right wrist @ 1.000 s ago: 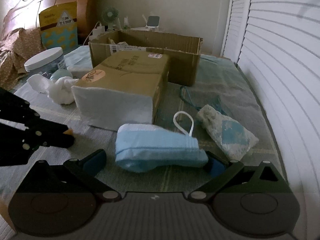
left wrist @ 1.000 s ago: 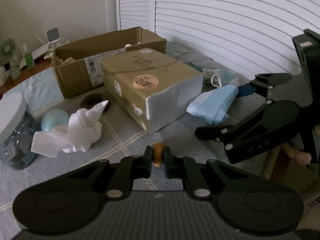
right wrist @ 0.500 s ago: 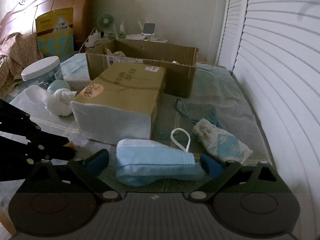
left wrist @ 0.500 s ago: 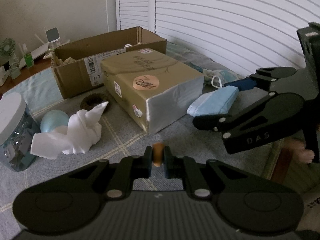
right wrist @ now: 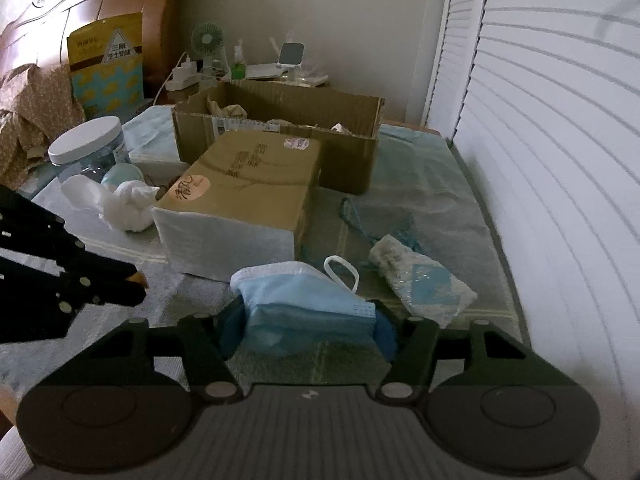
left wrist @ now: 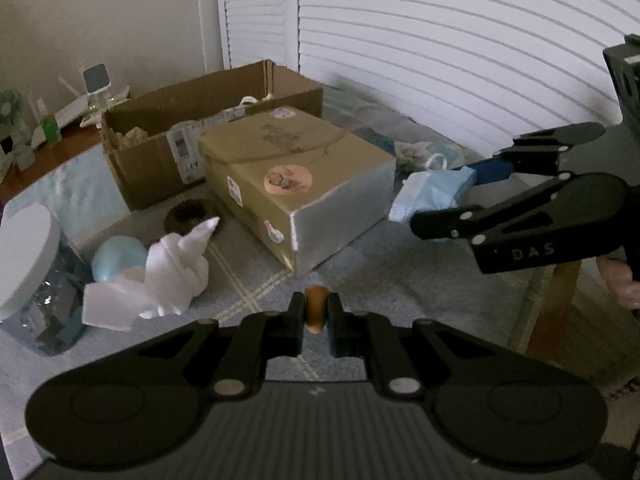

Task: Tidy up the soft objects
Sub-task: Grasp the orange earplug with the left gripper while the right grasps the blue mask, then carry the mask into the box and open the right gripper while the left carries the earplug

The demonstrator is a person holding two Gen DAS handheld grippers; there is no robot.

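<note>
White louvered shutters (right wrist: 552, 160) are running along the right side of the room, with daylight glowing softly across their slats. A plain cream wall (right wrist: 320, 12) is standing behind everything. A carved wooden headboard (right wrist: 80, 12) is rising at the far left, beside a wooden nightstand (left wrist: 60, 144) that is carrying a small green fan (right wrist: 207, 42) and a white charger. A pale checked cloth (left wrist: 400, 280) is covering the table, which is lying mostly in dim shade.
</note>
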